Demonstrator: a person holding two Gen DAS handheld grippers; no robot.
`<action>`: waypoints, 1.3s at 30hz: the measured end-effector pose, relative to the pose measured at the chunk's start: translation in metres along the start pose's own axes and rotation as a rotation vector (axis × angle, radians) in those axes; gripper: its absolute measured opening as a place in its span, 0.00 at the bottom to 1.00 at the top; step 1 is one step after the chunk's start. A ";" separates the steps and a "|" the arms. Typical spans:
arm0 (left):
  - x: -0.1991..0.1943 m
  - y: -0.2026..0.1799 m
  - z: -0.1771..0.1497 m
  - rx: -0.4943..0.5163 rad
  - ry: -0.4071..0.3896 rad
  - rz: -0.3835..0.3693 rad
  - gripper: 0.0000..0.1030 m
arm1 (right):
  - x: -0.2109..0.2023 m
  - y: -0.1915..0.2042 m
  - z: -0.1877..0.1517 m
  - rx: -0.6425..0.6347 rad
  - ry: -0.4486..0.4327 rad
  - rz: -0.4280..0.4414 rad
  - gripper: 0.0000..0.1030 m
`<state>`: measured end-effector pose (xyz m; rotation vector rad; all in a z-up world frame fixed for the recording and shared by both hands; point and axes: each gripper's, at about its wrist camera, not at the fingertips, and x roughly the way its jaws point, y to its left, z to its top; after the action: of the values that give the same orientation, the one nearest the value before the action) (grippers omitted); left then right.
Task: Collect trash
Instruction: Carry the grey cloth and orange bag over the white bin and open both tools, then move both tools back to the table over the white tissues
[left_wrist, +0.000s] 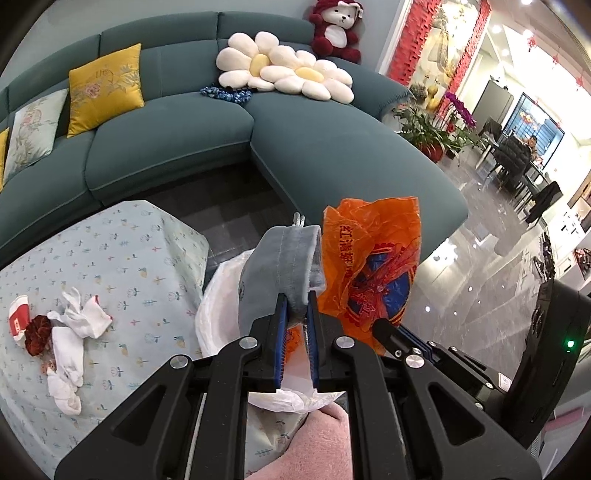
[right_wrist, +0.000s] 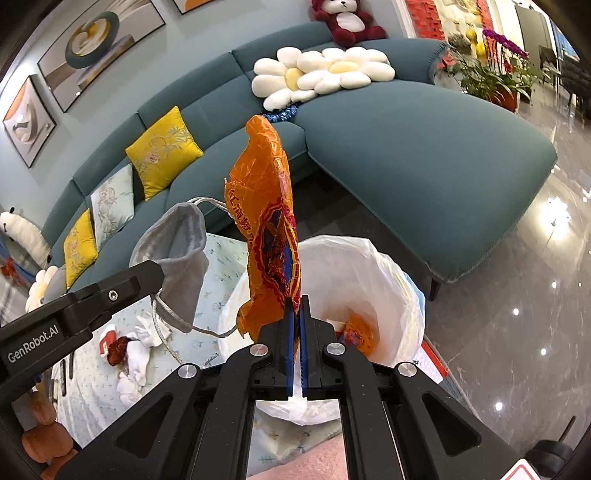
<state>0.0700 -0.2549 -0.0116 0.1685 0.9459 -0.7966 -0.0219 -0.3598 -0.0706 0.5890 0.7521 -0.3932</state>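
**Two pieces held over the bin, neither dropped yet**

A teal sofa (right_wrist: 388, 122) fills the upper half of both views. Below it, the table (left_wrist: 122, 251) under a flowered cloth takes the lower left, and the white-lined bin (right_wrist: 391, 280) stands at the table's edge, lower centre.

The orange wrapper (right_wrist: 269, 229) sticks up from the right gripper (right_wrist: 296, 306), whose jaws are pinched fully together on its lower edge, above the bin's mouth. The grey pouch (left_wrist: 280, 266) is clamped in the left gripper (left_wrist: 297, 314), jaws nearly closed on the fabric, over the bin's near-left rim.

More trash, white tissues (left_wrist: 74, 332) and a red scrap (left_wrist: 37, 332), lies at the left of the table.

Likely risks: the pouch sits close to the rim, so a release here could land it on the table or floor. Its cord (right_wrist: 166, 325) dangles loose and might snag the liner. The light wrapper could drift sideways as it falls.
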 end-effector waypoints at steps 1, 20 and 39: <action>0.002 -0.001 -0.001 0.003 0.001 0.000 0.11 | 0.002 -0.001 -0.001 0.000 0.004 0.001 0.03; -0.020 0.045 -0.016 -0.108 -0.020 0.092 0.32 | -0.002 0.029 -0.006 -0.033 0.010 0.011 0.26; -0.064 0.189 -0.081 -0.350 -0.021 0.285 0.44 | 0.012 0.154 -0.066 -0.266 0.112 0.091 0.31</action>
<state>0.1225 -0.0494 -0.0479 -0.0110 0.9998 -0.3629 0.0334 -0.2008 -0.0634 0.3948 0.8654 -0.1730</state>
